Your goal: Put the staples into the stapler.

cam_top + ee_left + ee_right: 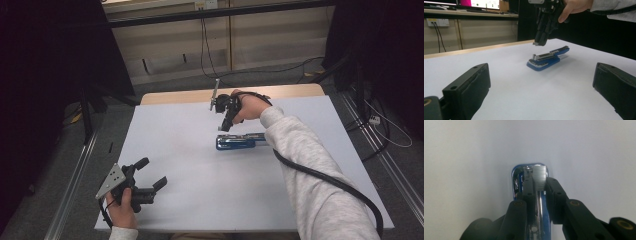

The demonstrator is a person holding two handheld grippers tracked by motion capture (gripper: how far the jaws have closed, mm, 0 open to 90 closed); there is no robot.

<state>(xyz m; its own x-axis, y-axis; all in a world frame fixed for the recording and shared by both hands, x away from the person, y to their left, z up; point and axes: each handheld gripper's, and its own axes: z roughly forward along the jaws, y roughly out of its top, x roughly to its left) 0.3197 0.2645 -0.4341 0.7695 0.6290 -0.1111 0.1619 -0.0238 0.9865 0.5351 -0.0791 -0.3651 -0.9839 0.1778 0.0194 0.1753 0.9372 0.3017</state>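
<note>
A white worktop (190,200) carries our blue stapler (240,141) right of centre, lying open, long axis across us. Our right tool (226,128) hangs just above its left end, pinching a staple strip (540,176). Our left tool (150,172) rests wide, well apart.

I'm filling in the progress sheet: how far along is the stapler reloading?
Done: the blue stapler lies opened on the white table, its metal channel showing. In hand: the right hand-held gripper pinches a strip of staples above its front end. Left: seating the strip and closing it. The left hand-held gripper waits open.
</note>
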